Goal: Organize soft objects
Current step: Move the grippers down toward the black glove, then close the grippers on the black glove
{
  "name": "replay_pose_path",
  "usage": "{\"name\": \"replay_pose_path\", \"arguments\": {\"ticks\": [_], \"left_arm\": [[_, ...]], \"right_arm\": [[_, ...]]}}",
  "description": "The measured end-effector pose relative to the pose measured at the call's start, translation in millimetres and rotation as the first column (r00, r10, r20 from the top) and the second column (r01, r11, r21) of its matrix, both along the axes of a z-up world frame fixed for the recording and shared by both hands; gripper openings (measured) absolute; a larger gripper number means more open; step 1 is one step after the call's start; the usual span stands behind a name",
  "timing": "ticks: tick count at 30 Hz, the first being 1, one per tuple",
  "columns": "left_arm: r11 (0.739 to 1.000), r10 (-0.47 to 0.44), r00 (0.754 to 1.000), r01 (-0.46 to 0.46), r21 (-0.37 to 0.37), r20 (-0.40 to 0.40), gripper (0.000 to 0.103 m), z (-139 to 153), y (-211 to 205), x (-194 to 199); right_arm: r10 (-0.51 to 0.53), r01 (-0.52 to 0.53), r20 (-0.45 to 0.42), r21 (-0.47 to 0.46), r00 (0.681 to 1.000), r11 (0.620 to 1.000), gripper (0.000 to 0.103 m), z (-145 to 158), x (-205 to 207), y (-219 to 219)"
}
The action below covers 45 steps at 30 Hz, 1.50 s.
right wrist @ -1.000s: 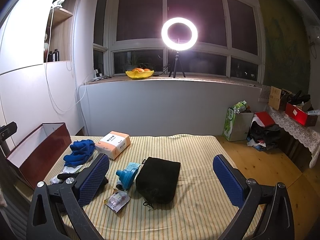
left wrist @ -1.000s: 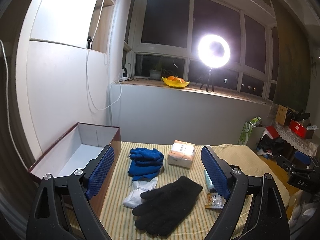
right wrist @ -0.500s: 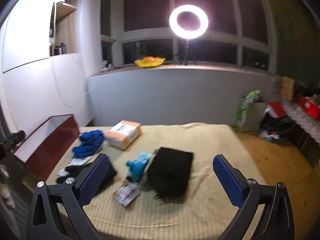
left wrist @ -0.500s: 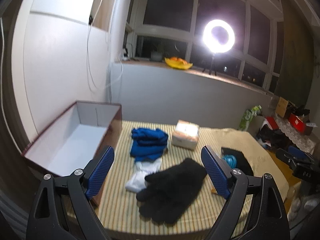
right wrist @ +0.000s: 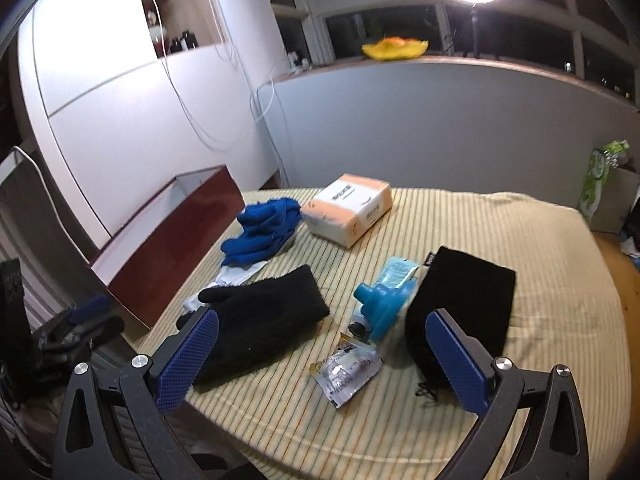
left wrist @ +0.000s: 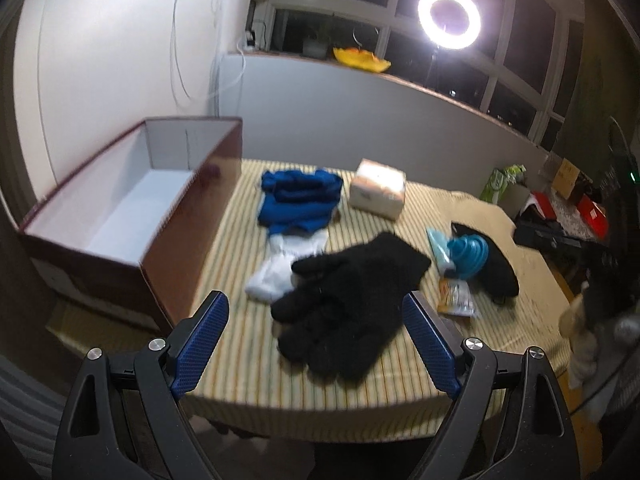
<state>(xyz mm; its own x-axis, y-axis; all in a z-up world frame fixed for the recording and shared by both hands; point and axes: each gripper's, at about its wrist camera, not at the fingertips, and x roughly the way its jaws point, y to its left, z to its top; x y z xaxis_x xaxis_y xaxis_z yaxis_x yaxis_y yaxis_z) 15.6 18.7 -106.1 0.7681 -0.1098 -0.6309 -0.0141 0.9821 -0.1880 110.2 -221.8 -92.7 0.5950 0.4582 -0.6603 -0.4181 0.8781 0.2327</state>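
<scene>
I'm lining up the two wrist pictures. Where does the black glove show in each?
Left wrist: the black glove lies centre-low, framed between the open left gripper.
Right wrist: the glove lies lower left, behind one finger of the open right gripper.
Shared landmark: the tissue pack.

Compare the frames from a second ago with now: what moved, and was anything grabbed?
Both grippers tipped downward toward the table; the left gripper now frames the fuzzy black knit glove. Nothing was grabbed: left and right gripper remain open. Glove, blue knit gloves and maroon cardboard box lie unmoved.
</scene>
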Motion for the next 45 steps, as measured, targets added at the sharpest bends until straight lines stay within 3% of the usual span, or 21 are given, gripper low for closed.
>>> {"name": "replay_pose_path", "arguments": {"ticks": [8, 13, 17, 21, 32, 36, 40, 41, 42, 45], "left_arm": [[0.997, -0.017, 0.995, 0.009, -0.076, -0.099, 0.084, -31.7, 1.2, 12.6], [0.994, -0.021, 0.989, 0.006, -0.105, -0.143, 0.079, -45.0, 0.9, 21.9], [0.995, -0.026, 0.986, 0.01, -0.099, -0.163, 0.078, -53.5, -0.5, 28.9], [0.995, -0.022, 0.984, 0.005, -0.095, -0.178, 0.078, -60.6, 0.4, 34.8], [0.995, -0.031, 0.977, 0.01, -0.099, -0.213, 0.077, -76.4, -2.1, 53.0], [0.994, -0.044, 0.978, 0.021, -0.11, -0.206, 0.066, -76.2, -4.0, 56.8], [0.991, -0.046, 0.978, 0.019, -0.129, -0.203, 0.059, -74.6, -4.5, 57.9], [0.992, -0.048, 0.979, 0.023, -0.125, -0.2, 0.05, -74.5, -5.8, 58.0], [0.993, -0.051, 0.978, 0.027, -0.119, -0.2, 0.041, -74.5, -7.4, 58.4], [0.993, -0.059, 0.98, 0.039, -0.109, -0.189, 0.026, -74.2, -10.0, 57.2]], "right_arm": [[0.122, -0.122, -0.12, 0.004, 0.985, 0.992, 0.102, -9.5, 35.0, 29.6], [0.165, -0.177, -0.169, -0.059, 0.972, 0.982, 0.102, -21.3, 60.4, 51.9], [0.158, -0.178, -0.257, -0.058, 0.953, 0.982, 0.101, -37.7, 87.8, 59.9], [0.147, -0.191, -0.309, -0.118, 0.94, 0.974, 0.095, -54.5, 108.1, 73.5], [0.168, -0.252, -0.357, -0.204, 0.919, 0.946, 0.094, -81.1, 122.9, 102.1], [0.186, -0.275, -0.369, -0.204, 0.911, 0.94, 0.086, -83.3, 120.7, 106.2], [0.201, -0.291, -0.373, -0.204, 0.906, 0.935, 0.084, -82.0, 115.3, 109.5], [0.205, -0.296, -0.372, -0.205, 0.905, 0.933, 0.083, -81.1, 113.9, 110.0], [0.212, -0.303, -0.37, -0.208, 0.905, 0.93, 0.078, -79.5, 111.9, 110.9], [0.207, -0.301, -0.364, -0.224, 0.908, 0.927, 0.055, -76.3, 109.0, 110.8]]}}
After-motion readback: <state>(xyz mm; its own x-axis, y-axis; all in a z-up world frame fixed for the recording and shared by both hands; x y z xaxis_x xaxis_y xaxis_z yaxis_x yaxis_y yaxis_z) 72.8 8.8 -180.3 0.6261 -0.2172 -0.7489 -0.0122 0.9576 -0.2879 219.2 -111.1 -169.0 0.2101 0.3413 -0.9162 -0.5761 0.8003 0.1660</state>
